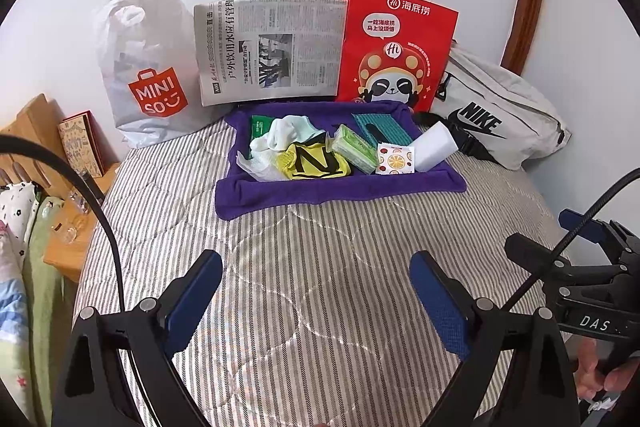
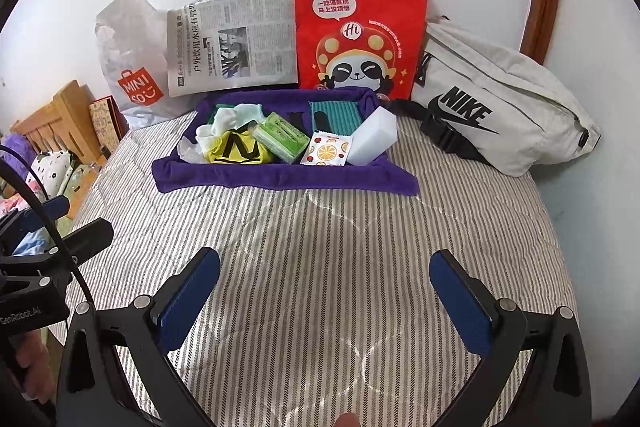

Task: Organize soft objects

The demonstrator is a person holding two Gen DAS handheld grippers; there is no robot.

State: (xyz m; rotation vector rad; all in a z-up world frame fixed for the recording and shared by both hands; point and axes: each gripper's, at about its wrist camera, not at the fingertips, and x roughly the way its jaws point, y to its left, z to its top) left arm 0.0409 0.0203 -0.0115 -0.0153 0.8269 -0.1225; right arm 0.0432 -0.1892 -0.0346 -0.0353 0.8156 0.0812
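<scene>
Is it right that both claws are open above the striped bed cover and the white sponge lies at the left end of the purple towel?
Not quite. The white sponge lies at the right end of the purple towel, as the right wrist view shows. Both claws, left claw and right claw, are indeed open above the striped bed cover.

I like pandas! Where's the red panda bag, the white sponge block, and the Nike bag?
red panda bag [image 2: 360, 27]: right wrist view, front panel.
white sponge block [image 2: 374, 137]: right wrist view, top face.
Nike bag [image 1: 500, 115]: left wrist view, front fabric.

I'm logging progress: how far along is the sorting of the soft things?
Nothing looks sorted yet. The socks, yellow cloth, tissue pack and white sponge all lie jumbled in the purple tray. Left claw and right claw are open and empty, so everything remains.
</scene>
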